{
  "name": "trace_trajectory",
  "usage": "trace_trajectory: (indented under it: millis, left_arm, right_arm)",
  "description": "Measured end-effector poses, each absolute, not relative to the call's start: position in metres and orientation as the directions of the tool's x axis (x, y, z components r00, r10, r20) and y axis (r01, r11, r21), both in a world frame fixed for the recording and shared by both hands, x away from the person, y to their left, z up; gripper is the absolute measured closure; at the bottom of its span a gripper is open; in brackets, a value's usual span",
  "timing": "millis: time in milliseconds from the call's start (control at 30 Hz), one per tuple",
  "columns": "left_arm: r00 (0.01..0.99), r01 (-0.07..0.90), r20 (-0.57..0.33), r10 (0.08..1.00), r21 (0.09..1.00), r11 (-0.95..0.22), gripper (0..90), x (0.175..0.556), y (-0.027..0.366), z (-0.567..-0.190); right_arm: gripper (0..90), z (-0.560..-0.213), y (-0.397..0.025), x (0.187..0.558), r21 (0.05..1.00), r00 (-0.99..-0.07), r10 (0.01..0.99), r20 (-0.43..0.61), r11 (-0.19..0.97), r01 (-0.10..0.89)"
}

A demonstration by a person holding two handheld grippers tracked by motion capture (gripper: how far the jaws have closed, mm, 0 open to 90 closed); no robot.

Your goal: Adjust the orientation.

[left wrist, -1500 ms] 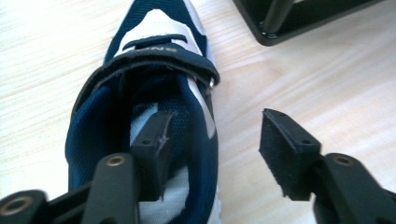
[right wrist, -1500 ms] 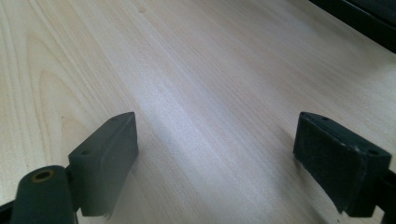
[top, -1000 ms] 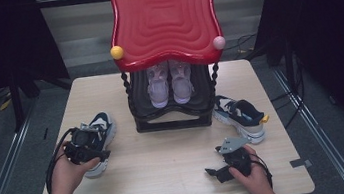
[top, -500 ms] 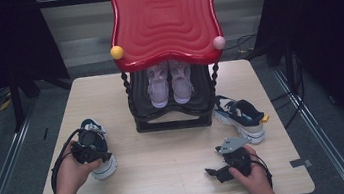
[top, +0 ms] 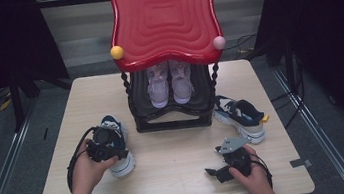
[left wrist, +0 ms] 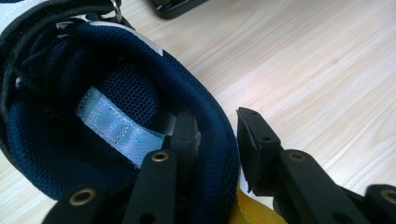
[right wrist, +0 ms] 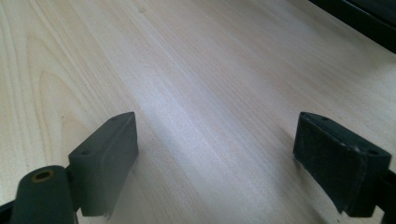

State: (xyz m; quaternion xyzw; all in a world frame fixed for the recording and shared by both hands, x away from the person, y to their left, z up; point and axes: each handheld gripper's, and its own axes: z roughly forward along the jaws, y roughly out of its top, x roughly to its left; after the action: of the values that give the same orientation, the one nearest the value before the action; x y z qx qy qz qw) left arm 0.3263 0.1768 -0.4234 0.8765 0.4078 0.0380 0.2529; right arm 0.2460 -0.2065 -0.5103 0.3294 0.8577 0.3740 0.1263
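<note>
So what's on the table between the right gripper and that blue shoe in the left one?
Nothing: the high view shows bare table between the right gripper and the blue shoe.

navy and white sneaker (top: 116, 147), padded heel collar clamped, toe raised towards the rack, left side of bench (top: 180, 176)

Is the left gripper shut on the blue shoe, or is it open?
Shut on it: the left gripper has one jaw inside the blue shoe, one outside, pinching its padded heel collar.
</note>
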Motion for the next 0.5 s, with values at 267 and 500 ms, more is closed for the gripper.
trace_trajectory:
  millis: [267,500]
  left_arm:
    - [0.706,0.66,-0.128,0.696,0.476,-0.581,61.4,0.329,0.167,-0.426]
    - [0.725,0.631,-0.114,0.68,0.505,-0.588,40.8,0.327,0.18,-0.415]
  right_arm:
    - [13.5,-0.51,-0.206,0.246,0.725,-0.751,0.659,0.029,0.504,0.47]
    - [13.6,-0.51,-0.206,0.246,0.724,-0.75,0.661,0.031,0.503,0.472]
